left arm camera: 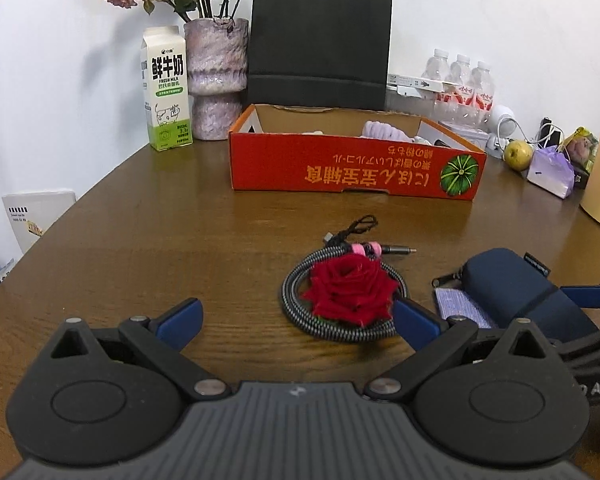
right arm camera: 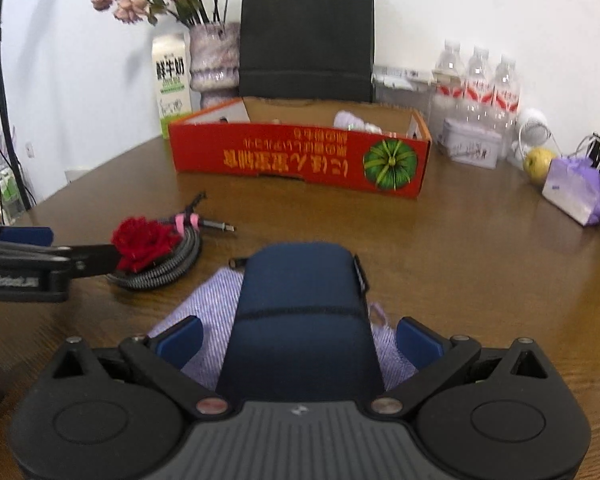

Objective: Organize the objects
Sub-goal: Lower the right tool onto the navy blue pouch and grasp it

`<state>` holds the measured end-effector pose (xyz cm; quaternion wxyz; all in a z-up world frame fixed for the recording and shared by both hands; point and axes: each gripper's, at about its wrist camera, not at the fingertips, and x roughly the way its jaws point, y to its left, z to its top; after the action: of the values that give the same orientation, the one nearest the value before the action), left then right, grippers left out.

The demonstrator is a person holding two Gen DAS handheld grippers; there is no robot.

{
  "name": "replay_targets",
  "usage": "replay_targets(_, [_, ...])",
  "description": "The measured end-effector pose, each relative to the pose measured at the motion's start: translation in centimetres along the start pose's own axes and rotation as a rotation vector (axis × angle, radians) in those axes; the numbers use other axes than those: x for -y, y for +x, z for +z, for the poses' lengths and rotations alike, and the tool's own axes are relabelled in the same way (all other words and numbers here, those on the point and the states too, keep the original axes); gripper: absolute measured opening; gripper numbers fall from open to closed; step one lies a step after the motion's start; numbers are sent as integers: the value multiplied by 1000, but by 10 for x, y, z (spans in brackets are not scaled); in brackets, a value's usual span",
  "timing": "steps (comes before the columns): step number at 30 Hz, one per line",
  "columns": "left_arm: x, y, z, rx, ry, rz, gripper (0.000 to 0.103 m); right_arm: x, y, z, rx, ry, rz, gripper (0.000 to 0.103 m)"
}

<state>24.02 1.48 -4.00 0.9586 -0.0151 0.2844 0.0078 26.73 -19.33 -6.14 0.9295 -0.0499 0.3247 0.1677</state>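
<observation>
hovering low over the wooden counter [left arm camera: 140, 240], left gripper [left arm camera: 296, 320] wide open, fingers [left arm camera: 414, 320] holding nothing, one touching the red rose [left arm camera: 348, 292] on the coiled cable [left arm camera: 296, 308]. right gripper [right arm camera: 298, 338] also spread wide, straddling the navy pouch [right arm camera: 300, 300] on the lilac cloth [right arm camera: 212, 312], not clamped. red box [left arm camera: 352, 166] farther back, near the black bag [left arm camera: 320, 40].
</observation>
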Motion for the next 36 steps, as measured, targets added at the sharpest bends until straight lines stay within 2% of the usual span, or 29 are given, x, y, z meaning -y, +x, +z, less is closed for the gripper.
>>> replay_targets(14, [0, -2, -4, -3, -2, -10, 103, 0, 4, 0, -19, -3, 0, 103])
replay_targets(15, [0, -3, -4, -3, -3, -9, 103, 0, 4, 0, -16, -1, -2, 102])
replay_targets(20, [0, -2, -5, -3, -3, -9, 103, 3, -4, -1, 29, 16, 7, 71])
replay_targets(25, [0, -2, -5, -4, -3, -8, 103, 2, -11, -1, 62, 12, 16, 64])
replay_targets(36, [0, -3, -4, 4, 1, -8, 103, -4, -39, -7, 232, -7, -54, 62])
